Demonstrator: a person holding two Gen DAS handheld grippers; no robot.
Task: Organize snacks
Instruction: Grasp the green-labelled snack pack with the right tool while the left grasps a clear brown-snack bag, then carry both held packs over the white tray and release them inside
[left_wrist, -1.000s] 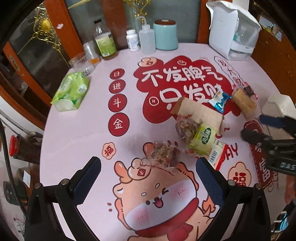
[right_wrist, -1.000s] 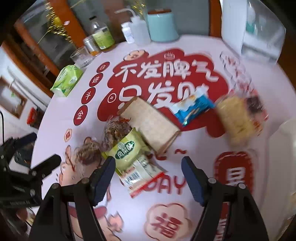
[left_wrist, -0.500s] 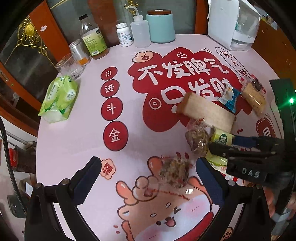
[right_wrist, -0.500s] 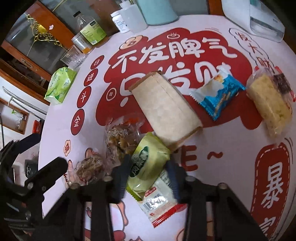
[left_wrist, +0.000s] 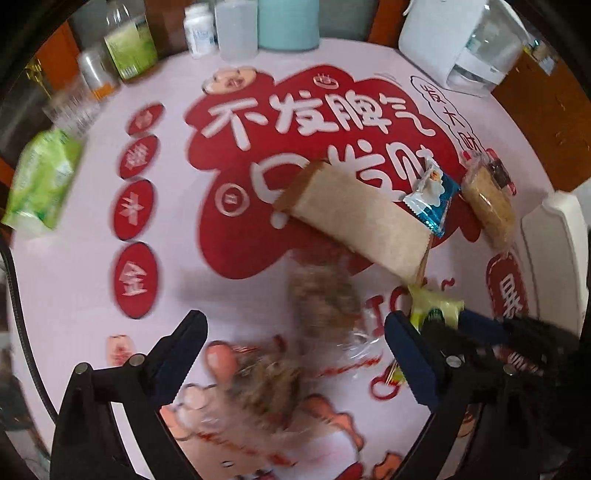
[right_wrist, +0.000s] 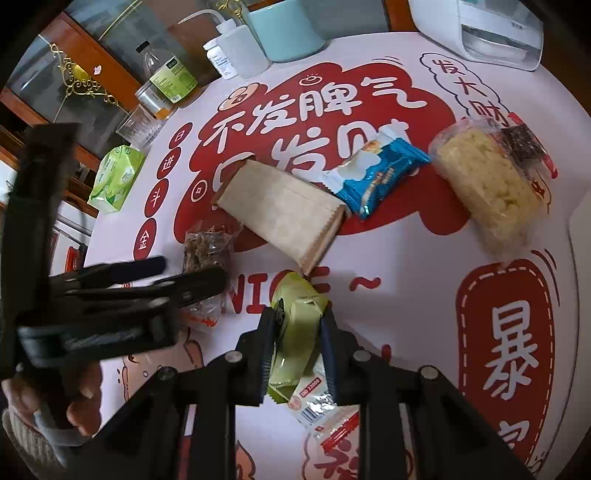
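Right wrist view shows my right gripper (right_wrist: 297, 332) clamped on the light green foil snack packet (right_wrist: 295, 332); its jaws have just been closing, and the pads now press the packet's sides so the foil crumples between them. The packet sits on the pink round tablecloth with red lettering (right_wrist: 406, 314), just below the kraft-brown paper bag (right_wrist: 280, 218) lying flat, and overlaps a white wrapper with a red edge and barcode (right_wrist: 321, 410).

My left gripper (left_wrist: 295, 350) hangs wide, grasping nothing, though its jaws have just narrowed a little. Between and beyond its fingers lie two clear bags of brown dried bits: the nearer clear bag (left_wrist: 266, 380) and the farther clear bag (left_wrist: 321, 299), both blurred in the left wrist view.

Beside the paper bag's far end lies a blue and white sachet (right_wrist: 376, 173), touching it, and to its right a clear bag of pale yellow puffed pieces (right_wrist: 487, 188).

Along the table's far rim stand a teal canister (right_wrist: 284, 33), a white squeeze bottle (right_wrist: 240, 48), a small white pill bottle (right_wrist: 219, 61), a clear bottle with a green label (right_wrist: 166, 74) and a clear glass (right_wrist: 140, 125); I cannot tell what they contain. A green tissue pack (right_wrist: 116, 177) lies at the left edge.
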